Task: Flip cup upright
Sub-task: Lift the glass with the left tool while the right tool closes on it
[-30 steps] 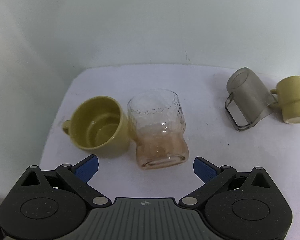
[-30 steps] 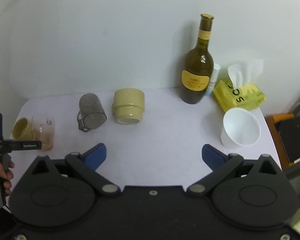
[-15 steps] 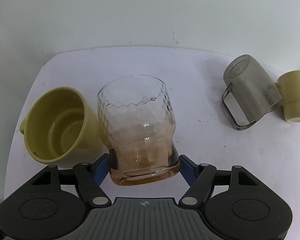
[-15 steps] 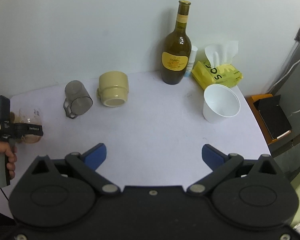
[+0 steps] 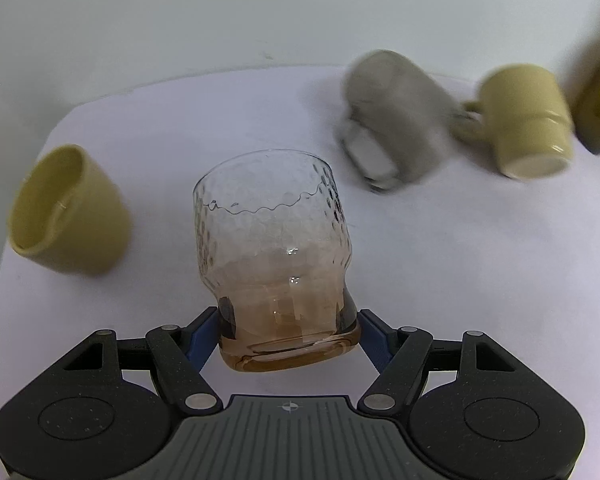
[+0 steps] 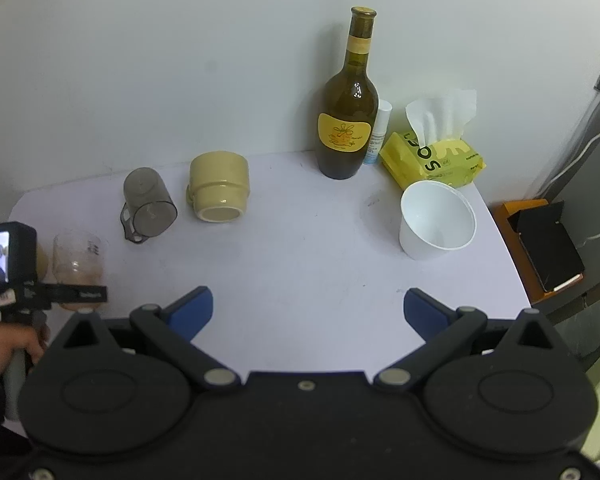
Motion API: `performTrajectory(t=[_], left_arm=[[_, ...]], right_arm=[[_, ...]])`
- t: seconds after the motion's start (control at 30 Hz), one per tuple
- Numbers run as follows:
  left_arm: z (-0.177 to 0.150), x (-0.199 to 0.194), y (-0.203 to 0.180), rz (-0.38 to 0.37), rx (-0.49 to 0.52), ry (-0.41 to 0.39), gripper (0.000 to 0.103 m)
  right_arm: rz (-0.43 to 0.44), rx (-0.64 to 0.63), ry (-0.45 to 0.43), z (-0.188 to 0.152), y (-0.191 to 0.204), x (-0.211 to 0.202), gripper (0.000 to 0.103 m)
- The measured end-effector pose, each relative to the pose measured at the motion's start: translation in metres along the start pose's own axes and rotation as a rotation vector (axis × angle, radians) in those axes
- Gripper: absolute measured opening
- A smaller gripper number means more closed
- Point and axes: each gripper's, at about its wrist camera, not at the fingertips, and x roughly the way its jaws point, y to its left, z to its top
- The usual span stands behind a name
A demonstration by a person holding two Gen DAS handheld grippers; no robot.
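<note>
A textured glass cup with an amber base [image 5: 274, 256] is held between my left gripper's blue fingers [image 5: 288, 332], which are shut on its base. Its open rim points away from the camera. It also shows in the right wrist view [image 6: 78, 264], at the table's left edge, with the left gripper [image 6: 76, 294] around it. My right gripper [image 6: 306, 306] is open and empty above the table's front middle.
On the white table [image 6: 308, 256] a yellow mug [image 5: 66, 210] lies left of the glass. A grey mug [image 6: 148, 204] and a cream mug [image 6: 220, 190] lie on their sides behind. A wine bottle [image 6: 346, 120], tissue pack [image 6: 434, 156] and white paper cup [image 6: 436, 226] stand at right.
My left gripper closed on the glass cup's base and has moved it away from the yellow mug, swinging right. The right gripper stays open and has shifted its view slightly.
</note>
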Motion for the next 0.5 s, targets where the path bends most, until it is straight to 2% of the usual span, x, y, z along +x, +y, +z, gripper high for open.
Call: performTrajectory(t=[0.07,0.23,0.3,0.37,0.43,0.5], left_arm=[[-0.007,-0.004,-0.022,-0.03,-0.001,-0.005,0.068],[-0.014,-0.008,-0.054,-0.051,-0.007,0.0,0.068],[-0.016,-0.012,-0.066,-0.067,-0.037,0.019,0.078],[-0.019,-0.018,-0.07,-0.107,-0.069,0.053,0.079],[-0.02,-0.023,-0.07,-0.117,-0.074,0.057,0.08],[-0.025,-0.046,-0.063,-0.13,-0.078,0.022,0.08]], right_arm=[[0.0,-0.009,0.002,0.001,-0.003,0.001,0.103],[-0.013,-0.03,0.015,0.0,-0.02,0.006,0.103],[-0.01,-0.037,0.025,-0.001,-0.027,0.011,0.103],[0.003,-0.049,0.028,-0.001,-0.029,0.015,0.103],[0.022,-0.06,0.028,-0.001,-0.028,0.022,0.103],[0.057,-0.057,0.029,-0.005,-0.026,0.033,0.103]])
